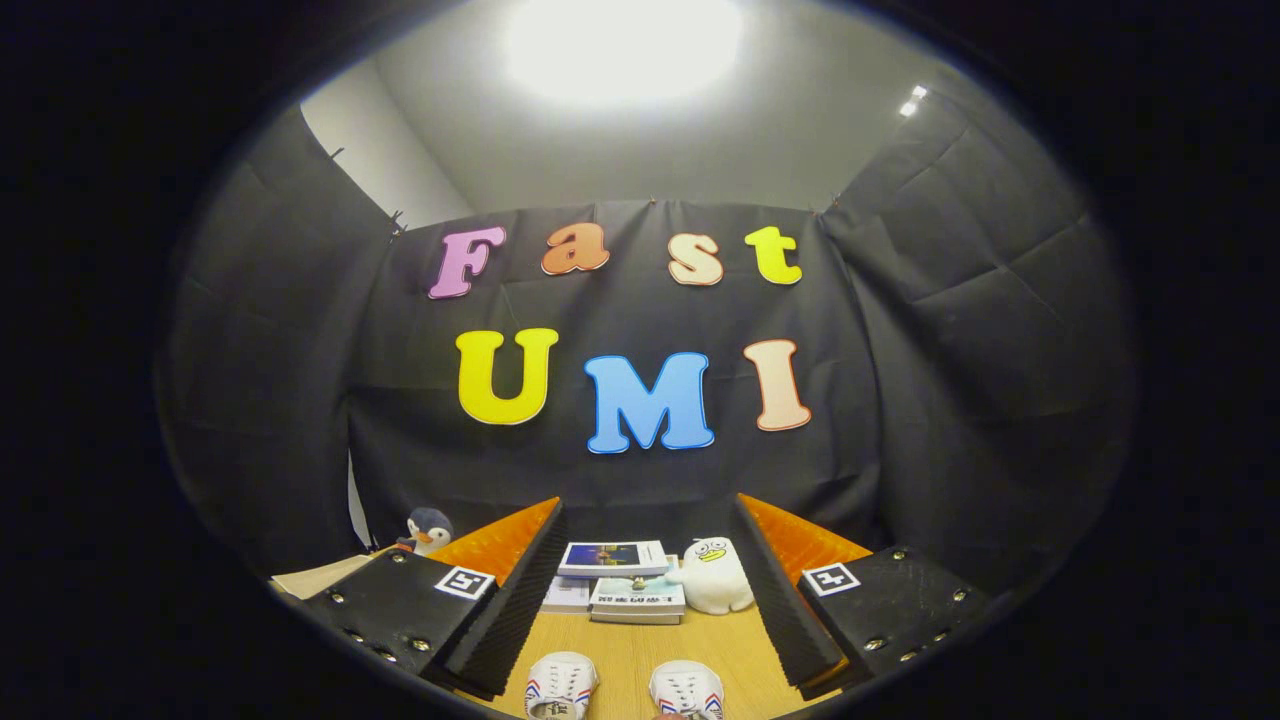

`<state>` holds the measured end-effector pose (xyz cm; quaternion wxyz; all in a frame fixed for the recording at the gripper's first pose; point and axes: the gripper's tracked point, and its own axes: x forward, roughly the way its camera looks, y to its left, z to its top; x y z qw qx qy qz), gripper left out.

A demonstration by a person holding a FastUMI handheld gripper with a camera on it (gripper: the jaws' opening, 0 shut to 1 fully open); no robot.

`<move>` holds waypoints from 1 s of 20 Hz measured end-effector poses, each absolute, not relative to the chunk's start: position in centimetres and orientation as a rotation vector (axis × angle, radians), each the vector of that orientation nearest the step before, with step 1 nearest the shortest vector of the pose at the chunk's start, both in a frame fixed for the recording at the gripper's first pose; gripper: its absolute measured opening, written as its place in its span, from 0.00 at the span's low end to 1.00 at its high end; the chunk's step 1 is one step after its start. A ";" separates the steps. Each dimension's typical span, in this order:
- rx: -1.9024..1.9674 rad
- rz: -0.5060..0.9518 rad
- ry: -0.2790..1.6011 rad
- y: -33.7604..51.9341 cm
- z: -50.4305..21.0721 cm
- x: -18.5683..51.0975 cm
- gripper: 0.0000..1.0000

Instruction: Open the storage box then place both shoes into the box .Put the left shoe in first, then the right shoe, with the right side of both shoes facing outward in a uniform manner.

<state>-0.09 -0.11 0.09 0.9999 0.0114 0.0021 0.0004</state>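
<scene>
Gripper (pixel 640 600): jaws stand wide apart and hold nothing.
Shoes: two white shoes, the left shoe (pixel 560 686) and the right shoe (pixel 687 688), lie side by side on the wooden table (pixel 640 650), between the fingers.
Books (pixel 618 580): stacked beyond the shoes.
White plush toy (pixel 712 576): just right of the books.
Penguin toy (pixel 428 530): well left of the books.

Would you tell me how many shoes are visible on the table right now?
2. The left shoe and the right shoe lie side by side on the wooden table, between the open gripper fingers, nearer than the books. Their heels are cut off.
</scene>
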 end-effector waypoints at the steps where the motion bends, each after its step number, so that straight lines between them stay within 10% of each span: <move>1: 0.020 0.008 0.005 0.2 0.1 0.0 0.96; 20: 0.081 0.171 0.129 6.0 -4.2 2.4 0.97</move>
